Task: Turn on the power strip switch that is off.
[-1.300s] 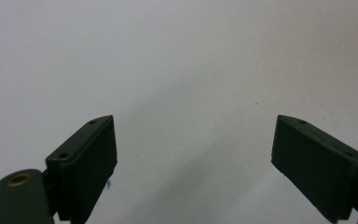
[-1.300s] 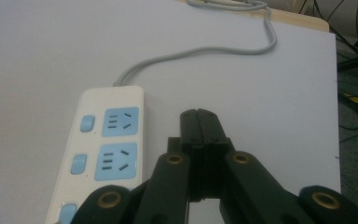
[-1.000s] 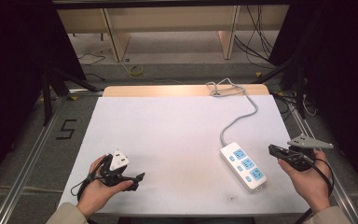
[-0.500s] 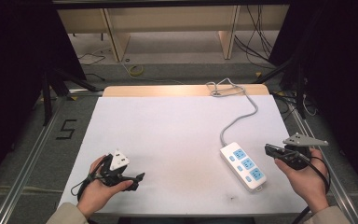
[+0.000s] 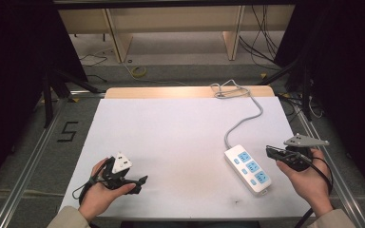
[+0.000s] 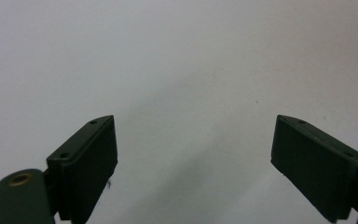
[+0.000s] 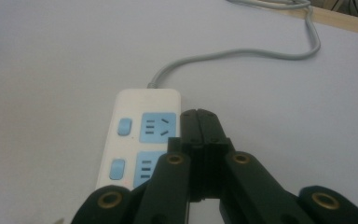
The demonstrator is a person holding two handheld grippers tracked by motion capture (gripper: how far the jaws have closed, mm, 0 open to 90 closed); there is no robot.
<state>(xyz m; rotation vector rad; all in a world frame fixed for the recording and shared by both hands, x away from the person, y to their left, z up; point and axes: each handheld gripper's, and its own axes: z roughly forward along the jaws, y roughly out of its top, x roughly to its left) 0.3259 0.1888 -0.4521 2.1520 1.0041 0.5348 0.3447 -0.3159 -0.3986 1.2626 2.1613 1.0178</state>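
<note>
while the white power strip (image 5: 248, 170) lies untouched near the tabletop's right front corner, the right gripper (image 5: 271, 152) hovers just beside it with jaws pressed together and empty, the left gripper (image 6: 193, 154) gapes wide, so the work seems barely begun.

High view overlooks table (image 5: 180, 133); gripper views skim its surface closely.
</note>
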